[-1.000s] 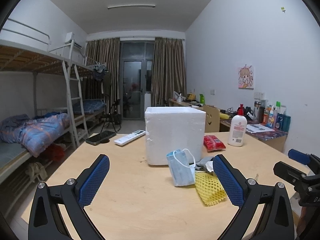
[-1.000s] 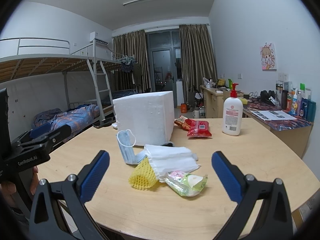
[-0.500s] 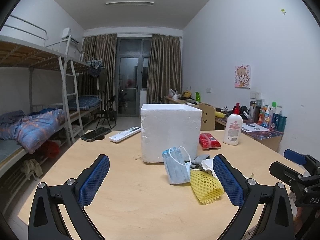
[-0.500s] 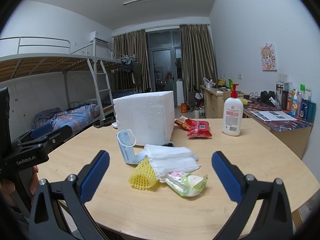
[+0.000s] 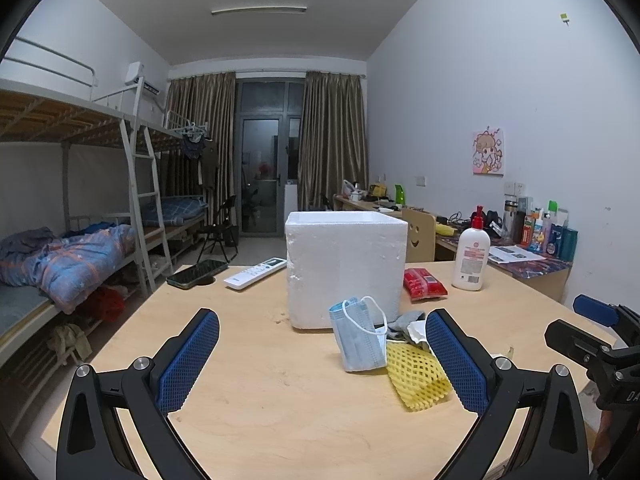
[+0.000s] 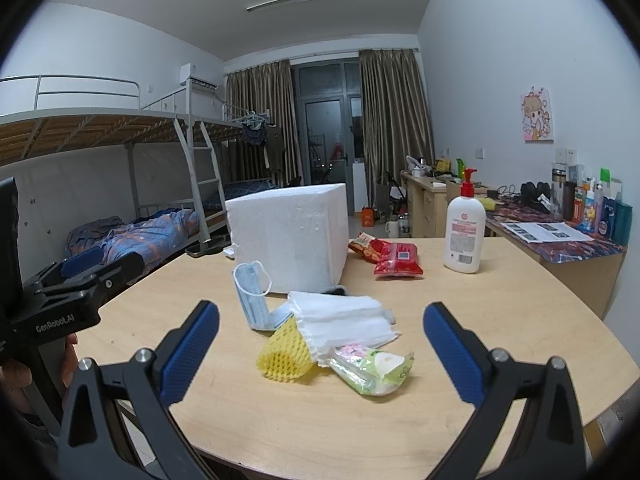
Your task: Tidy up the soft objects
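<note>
Since the earlier frames the left wrist view has swung slightly, so the white foam box (image 5: 346, 268) now sits a little right of centre, while the right wrist view looks unchanged. Both claws hang above the bench (image 5: 260, 380) with jaws spread wide and nothing between them: the left claw (image 5: 322, 360) and the right claw (image 6: 320, 352). Ahead of the left claw, toward its right finger, one blue face mask (image 5: 360, 340) leans upright against the foam box, touching one yellow foam net (image 5: 416, 372) that lies partly behind that finger. From the right claw, the soft pile lies straight ahead between the fingers: the yellow net (image 6: 284, 354), one folded white cloth (image 6: 344, 322) resting on it, and one green-and-white soft packet (image 6: 372, 368) nearest the camera, with the mask (image 6: 254, 302) just behind to the left. A grey item (image 5: 404, 322) beside the box is mostly hidden, and what it is cannot be told. Farther back stand one lotion bottle (image 6: 464, 232) and red snack packs (image 6: 392, 258), two as far as can be made out. One phone (image 5: 198, 274) and one remote (image 5: 256, 274) lie at the bench's far left edge.
</note>
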